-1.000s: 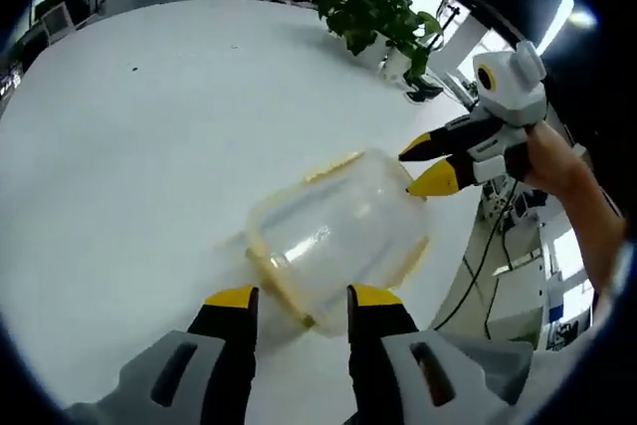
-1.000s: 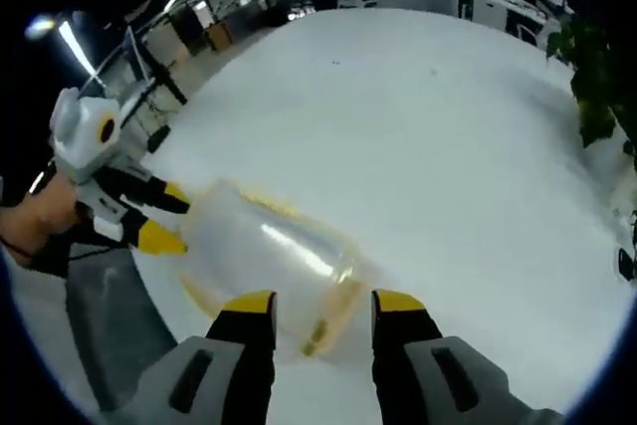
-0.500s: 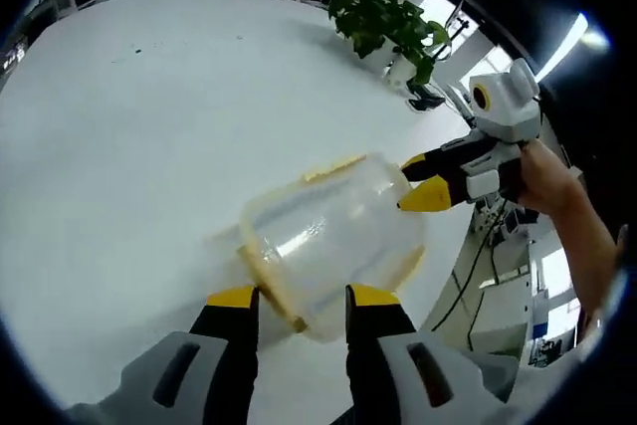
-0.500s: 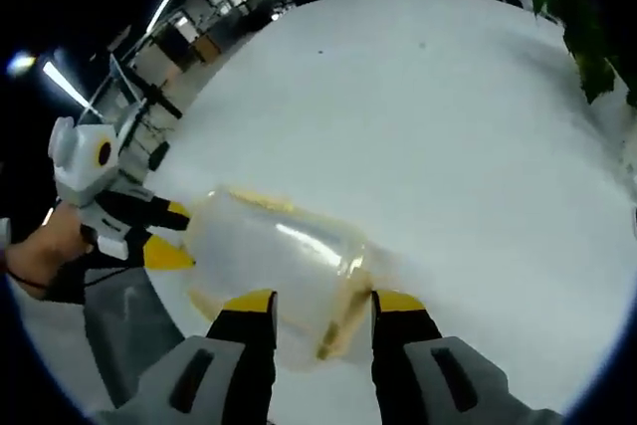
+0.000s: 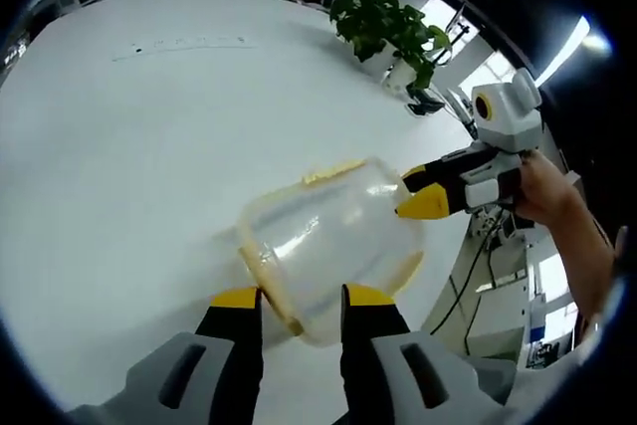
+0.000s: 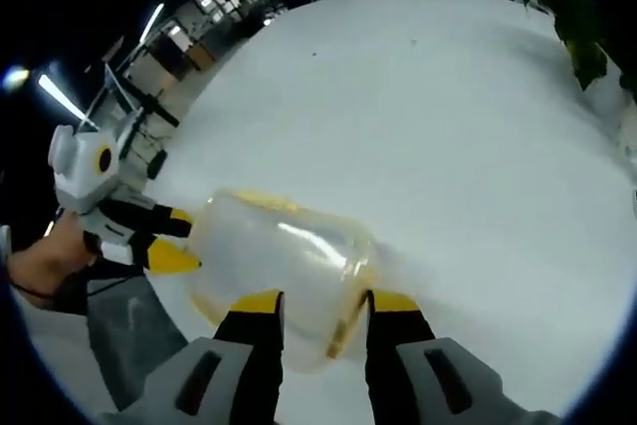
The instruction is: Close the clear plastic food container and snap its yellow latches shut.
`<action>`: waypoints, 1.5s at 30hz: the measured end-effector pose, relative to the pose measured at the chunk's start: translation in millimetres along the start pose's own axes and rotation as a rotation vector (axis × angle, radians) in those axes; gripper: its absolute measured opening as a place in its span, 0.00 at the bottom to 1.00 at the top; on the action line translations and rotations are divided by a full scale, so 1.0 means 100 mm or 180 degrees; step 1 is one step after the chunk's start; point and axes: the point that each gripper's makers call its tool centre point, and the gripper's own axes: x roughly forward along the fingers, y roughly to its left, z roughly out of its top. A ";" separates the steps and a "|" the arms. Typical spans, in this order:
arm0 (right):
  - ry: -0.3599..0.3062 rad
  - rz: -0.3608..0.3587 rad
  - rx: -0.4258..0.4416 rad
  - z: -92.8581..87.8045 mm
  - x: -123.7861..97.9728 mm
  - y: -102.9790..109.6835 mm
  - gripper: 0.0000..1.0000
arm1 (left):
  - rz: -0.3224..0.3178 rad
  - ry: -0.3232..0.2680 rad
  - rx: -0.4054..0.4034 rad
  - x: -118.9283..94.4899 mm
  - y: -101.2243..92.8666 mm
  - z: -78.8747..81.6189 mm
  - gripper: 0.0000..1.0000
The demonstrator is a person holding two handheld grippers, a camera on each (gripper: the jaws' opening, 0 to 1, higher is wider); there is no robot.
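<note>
A: Where does the clear container (image 5: 333, 241) sit?
B: On the white surface (image 5: 119, 146), near its edge. In the left gripper view it lies between the two claws, its yellow rim (image 5: 261, 268) facing the left one. A yellow latch (image 5: 333, 170) runs along its far side.

A: Left claw (image 5: 297, 298) state?
B: Jaws a narrow gap apart, with the rim end of the container between the tips. Whether the pads press on it, cannot tell.

A: Right claw (image 6: 318, 303)?
B: In the right gripper view its jaws straddle the container's (image 6: 274, 261) near end, gap narrow; a yellow strip (image 6: 343, 330) lies between the tips. Contact not resolvable. From the left gripper view this claw (image 5: 423, 191) meets the container's far end, yellow tips at the plastic, a hand (image 5: 542, 186) behind it.

A: Anything else?
B: A potted plant (image 5: 383, 17) at the far edge of the surface
</note>
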 end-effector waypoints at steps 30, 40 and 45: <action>-0.0028 -0.0206 -0.0565 0.11 -0.02 -0.03 0.42 | -0.0183 -0.0190 0.0143 -0.07 0.12 0.22 0.37; 0.0147 -0.0303 -0.1269 0.17 -0.08 0.01 0.43 | -0.0227 -0.0198 0.0494 -0.14 0.10 0.28 0.41; 0.0243 -0.0265 -0.1580 0.16 -0.08 0.06 0.41 | -0.0253 -0.0194 0.0700 -0.14 0.07 0.32 0.42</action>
